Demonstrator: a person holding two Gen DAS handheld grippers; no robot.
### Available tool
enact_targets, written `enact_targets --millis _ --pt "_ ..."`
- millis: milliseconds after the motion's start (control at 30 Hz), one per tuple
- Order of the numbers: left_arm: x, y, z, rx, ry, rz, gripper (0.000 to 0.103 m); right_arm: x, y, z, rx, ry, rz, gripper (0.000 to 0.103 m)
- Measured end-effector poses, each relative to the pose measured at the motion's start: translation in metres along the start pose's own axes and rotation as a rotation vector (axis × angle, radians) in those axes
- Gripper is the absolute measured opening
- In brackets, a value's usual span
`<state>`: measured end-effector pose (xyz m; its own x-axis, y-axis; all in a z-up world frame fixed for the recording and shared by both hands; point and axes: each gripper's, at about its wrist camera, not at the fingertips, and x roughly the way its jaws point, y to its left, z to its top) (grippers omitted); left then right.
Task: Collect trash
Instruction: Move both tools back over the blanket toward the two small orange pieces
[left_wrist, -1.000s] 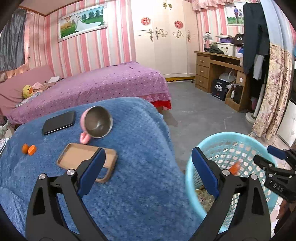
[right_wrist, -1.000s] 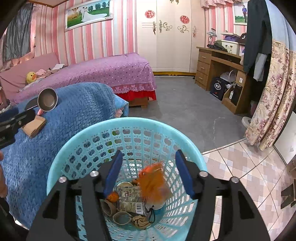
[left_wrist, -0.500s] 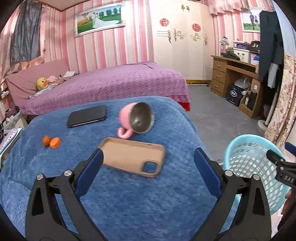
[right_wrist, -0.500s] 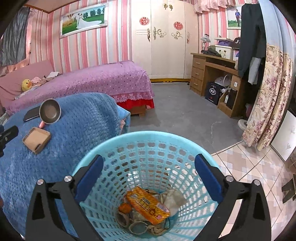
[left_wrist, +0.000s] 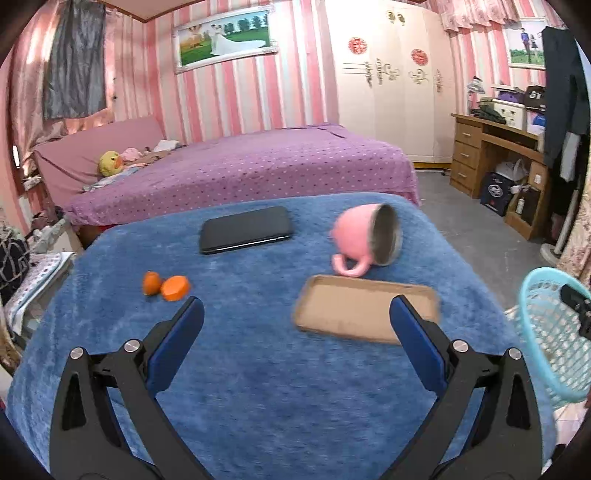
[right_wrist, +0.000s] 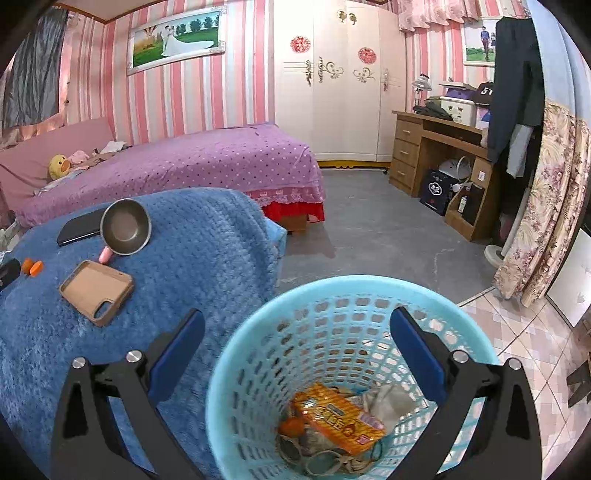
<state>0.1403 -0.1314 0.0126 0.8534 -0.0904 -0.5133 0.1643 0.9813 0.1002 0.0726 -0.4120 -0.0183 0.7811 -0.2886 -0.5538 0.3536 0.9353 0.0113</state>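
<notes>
Both pairs of jaws stand wide apart with nothing between them. The left gripper (left_wrist: 295, 314) hangs over the blue blanket (left_wrist: 277, 406), pointing down at it; its jaws have just been opening further, and they are empty. Up and to the left of its left finger lie 2 orange bits (left_wrist: 166, 287), touching each other, the likely trash that remains on the blanket. Their pair runs left to right, roughly across the line the gripper points along. Farther back sit a black phone (left_wrist: 245, 229), a pink cup (left_wrist: 365, 236) tipped on its side, and a tan phone case (left_wrist: 351, 314) partly behind the right finger; none of these looks like trash.

The right gripper (right_wrist: 297, 328) hovers above the basket (right_wrist: 229, 406), empty, over an orange packet (right_wrist: 336, 415) and other scraps at the bottom. The left gripper is clearly the nearer to the orange bits, so the next pick probably falls to it: shift left and forward, then close across them.
</notes>
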Motion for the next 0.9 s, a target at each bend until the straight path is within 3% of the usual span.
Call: enact_targets --millis 567,767,900 --pt "0.029 0.123 0.001 -0.045 0.051 0.112 0.097 0.009 0.077 0.003 -0.053 0.006 0.033 0.098" --pt "0.044 0.18 -0.001 -0.111 0.079 0.177 0.097 0.013 0.118 0.016 -0.037 0.015 0.126 0.098" --pt "0.048 0.212 -0.005 -0.13 0.087 0.206 0.097 0.015 0.157 0.02 -0.077 0.003 0.143 0.098"
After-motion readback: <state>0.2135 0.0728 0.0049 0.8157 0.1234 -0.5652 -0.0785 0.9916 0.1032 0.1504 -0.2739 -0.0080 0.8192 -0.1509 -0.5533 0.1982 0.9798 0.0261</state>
